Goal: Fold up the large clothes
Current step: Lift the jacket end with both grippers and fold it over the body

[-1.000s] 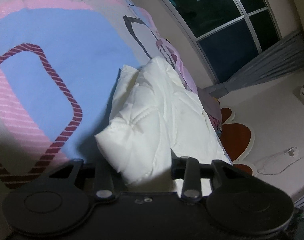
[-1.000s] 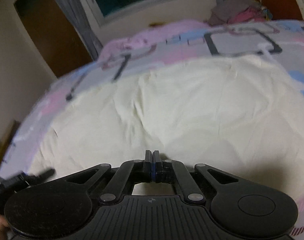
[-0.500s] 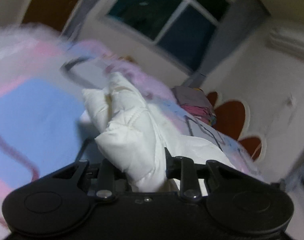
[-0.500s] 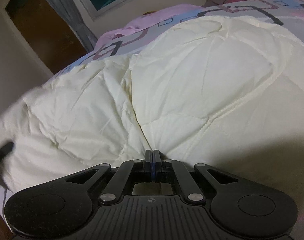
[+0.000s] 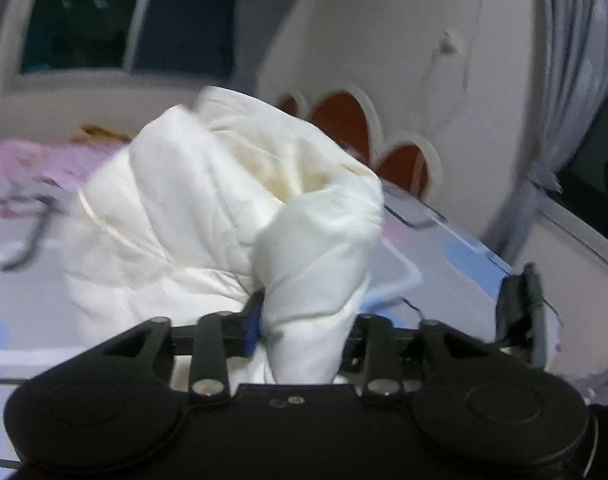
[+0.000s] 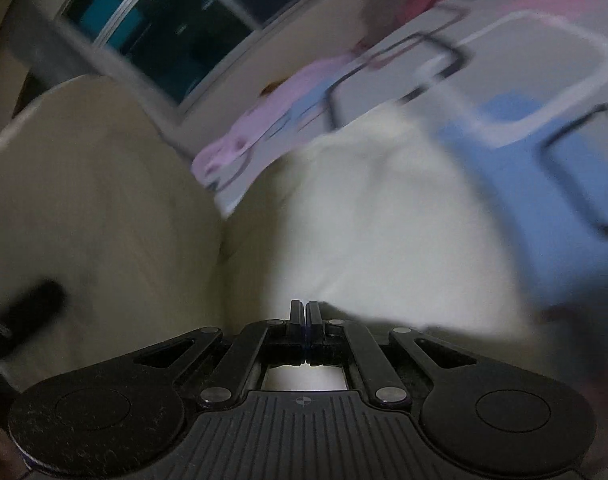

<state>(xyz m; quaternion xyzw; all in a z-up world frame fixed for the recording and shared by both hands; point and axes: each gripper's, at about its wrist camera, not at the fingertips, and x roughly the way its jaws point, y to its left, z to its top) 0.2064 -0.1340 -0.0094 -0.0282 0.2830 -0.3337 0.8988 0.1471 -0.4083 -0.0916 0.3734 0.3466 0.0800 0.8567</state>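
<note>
A white quilted padded garment [image 5: 208, 208] lies bunched on the patterned bed. My left gripper [image 5: 304, 320] is shut on a thick fold of it and holds that fold lifted above the bed. In the right wrist view the same white garment [image 6: 363, 220] fills the middle, blurred by motion. My right gripper [image 6: 305, 316] has its fingers pressed together at the garment's edge; whether fabric is pinched between them cannot be seen. The right gripper also shows in the left wrist view [image 5: 519, 312], at the right.
The bed cover [image 5: 455, 264] is pink, blue and grey with dark outlined squares [image 6: 503, 80]. A headboard with red scalloped panels [image 5: 343, 120] stands against the wall. Dark windows [image 5: 116, 20] with grey curtains [image 5: 571, 92] lie behind. The other gripper's dark shape [image 6: 28, 312] is at the left.
My left gripper has swung up and round with the fold, from facing the bed to facing the headboard wall. My right gripper has moved and tilted; its view is now motion-blurred.
</note>
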